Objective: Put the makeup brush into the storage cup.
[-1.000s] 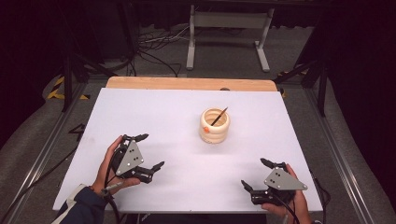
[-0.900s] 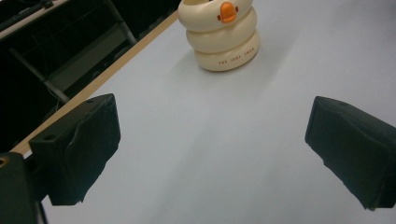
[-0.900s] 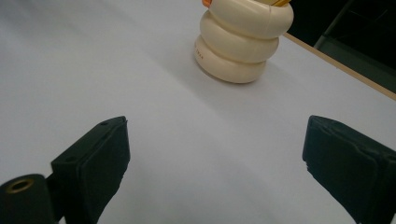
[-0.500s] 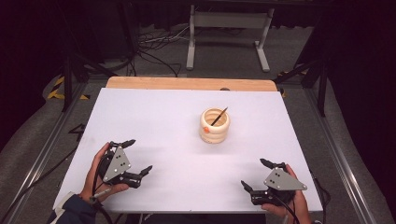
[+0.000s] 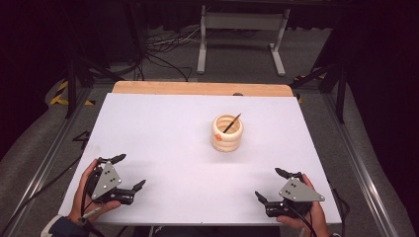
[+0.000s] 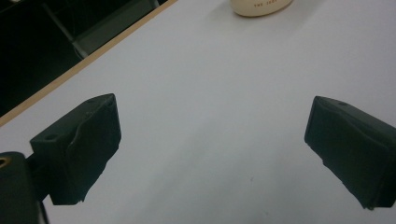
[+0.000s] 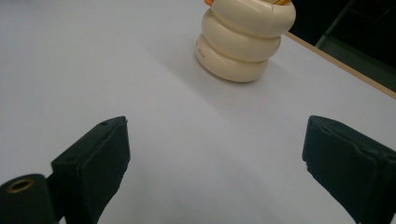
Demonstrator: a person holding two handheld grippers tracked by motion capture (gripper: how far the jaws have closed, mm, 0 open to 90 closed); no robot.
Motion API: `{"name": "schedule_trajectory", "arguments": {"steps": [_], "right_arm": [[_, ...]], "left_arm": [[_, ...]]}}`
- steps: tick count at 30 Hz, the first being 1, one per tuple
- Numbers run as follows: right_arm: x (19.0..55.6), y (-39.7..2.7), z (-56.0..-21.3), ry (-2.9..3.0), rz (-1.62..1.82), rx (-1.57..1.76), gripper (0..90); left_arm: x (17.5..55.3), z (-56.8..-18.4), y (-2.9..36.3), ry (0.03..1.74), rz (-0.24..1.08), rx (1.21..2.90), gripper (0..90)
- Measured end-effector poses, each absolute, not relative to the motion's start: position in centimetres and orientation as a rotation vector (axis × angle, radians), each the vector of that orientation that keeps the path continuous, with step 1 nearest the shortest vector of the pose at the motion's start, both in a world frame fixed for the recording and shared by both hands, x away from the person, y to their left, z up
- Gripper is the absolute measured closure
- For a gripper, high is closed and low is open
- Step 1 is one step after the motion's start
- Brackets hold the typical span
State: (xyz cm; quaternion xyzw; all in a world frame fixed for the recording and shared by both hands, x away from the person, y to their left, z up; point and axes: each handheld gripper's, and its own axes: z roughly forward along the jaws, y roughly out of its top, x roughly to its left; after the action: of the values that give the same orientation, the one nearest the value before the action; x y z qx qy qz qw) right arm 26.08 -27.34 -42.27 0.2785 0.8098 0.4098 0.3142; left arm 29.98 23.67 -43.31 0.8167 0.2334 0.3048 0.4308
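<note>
**Both grippers idle at the near edge, holder beyond**

The left gripper (image 5: 122, 173) rests at the tabletop's (image 5: 163, 128) near left corner, fingers (image 6: 77, 149) spread wide with nothing between them. The right gripper (image 5: 273, 183) sits at the near right, fingers (image 7: 91, 170) likewise spread. Well apart from both, past mid-table, stands a cream ringed holder (image 5: 227, 134) with a dark pen (image 5: 231, 123) leaning inside.

Wide open white table (image 5: 163, 133) between the left gripper (image 5: 129, 173) and the right gripper (image 5: 272, 186), with just the cream ringed pot (image 5: 227, 134) and its dark stick (image 5: 231, 123) standing mid-table, well apart from both.
</note>
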Motion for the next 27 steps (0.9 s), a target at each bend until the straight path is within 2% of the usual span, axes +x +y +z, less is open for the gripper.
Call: {"name": "schedule_trajectory", "arguments": {"steps": [13,27], "right_arm": [[26.1,-27.3,-42.3,2.134,1.079,0.735,8.3],[26.2,-27.4,-42.4,2.136,1.076,0.741,8.3]], "left_arm": [[28.6,-44.3,25.5,0.634,0.702,2.062,4.7],[27.4,-45.1,25.5,0.642,0.615,2.092,5.0]]}}
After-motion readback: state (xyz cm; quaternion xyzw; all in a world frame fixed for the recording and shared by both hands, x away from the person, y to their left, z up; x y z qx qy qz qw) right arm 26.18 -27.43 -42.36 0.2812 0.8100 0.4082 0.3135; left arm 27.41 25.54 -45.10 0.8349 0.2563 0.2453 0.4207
